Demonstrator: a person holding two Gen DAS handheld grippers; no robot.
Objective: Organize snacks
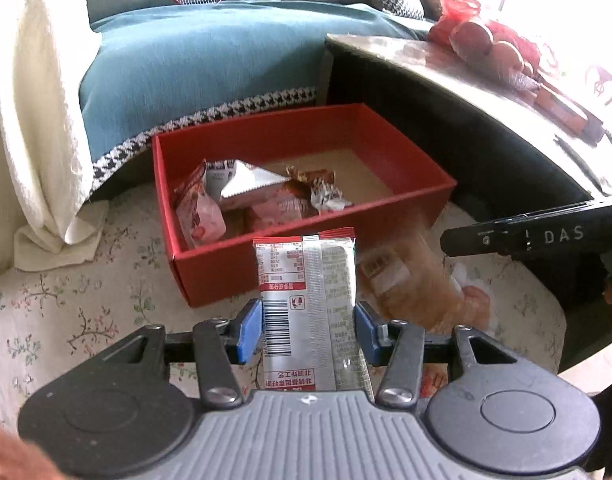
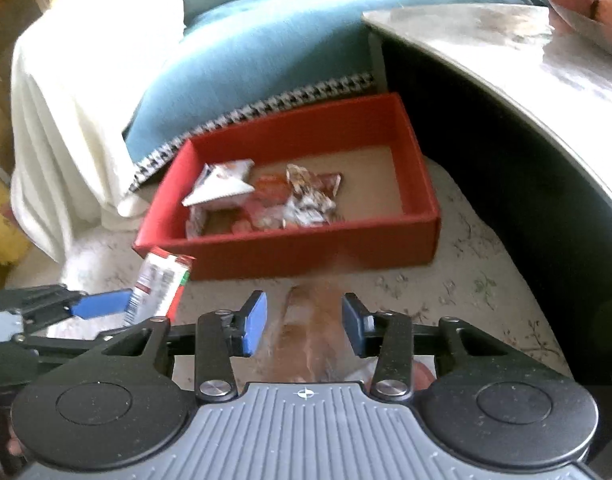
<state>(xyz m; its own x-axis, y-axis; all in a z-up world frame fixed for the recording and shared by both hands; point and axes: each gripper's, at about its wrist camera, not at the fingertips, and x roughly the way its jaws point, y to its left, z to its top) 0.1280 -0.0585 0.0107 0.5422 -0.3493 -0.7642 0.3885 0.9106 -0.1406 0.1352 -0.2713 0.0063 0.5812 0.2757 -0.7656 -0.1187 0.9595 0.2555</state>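
A red box [image 1: 306, 256] sits on a floral cloth [image 1: 66, 312], at 12 o'clock from both tongs. Behind it, at 11 o'clock, hangs a blue sofa cover [image 1: 194, 72] with a houndstooth hem, and a white throw [image 1: 38, 100] drapes down at 9 o'clock. A dark table [image 1: 446, 76] with a pale glossy top curves in from 2 o'clock; red netted fruit [image 1: 486, 40] lies on it. Nothing stands between the tongs and the box's near wall.

Inside the box, toward its left half, several small wrapped snacks [image 1: 258, 196] lie heaped: pink, white and brown wrappers, crumpled and overlapping. The right half shows bare tan floor.

The left tongs [image 1: 308, 330] grip a silver and red snack packet [image 1: 306, 280] upright, its back facing the camera with a barcode and printed text, the blue pads pressing both long edges. It is held above the cloth, just short of the box's near wall.

The right tongs [image 2: 304, 326] have a blurred orange-brown packet [image 2: 310, 332] between the blue pads; a gap shows on each side, so the pads do not appear to press it. From the left wrist view the same packet [image 1: 410, 280] shows at 3 o'clock, smeared by motion.
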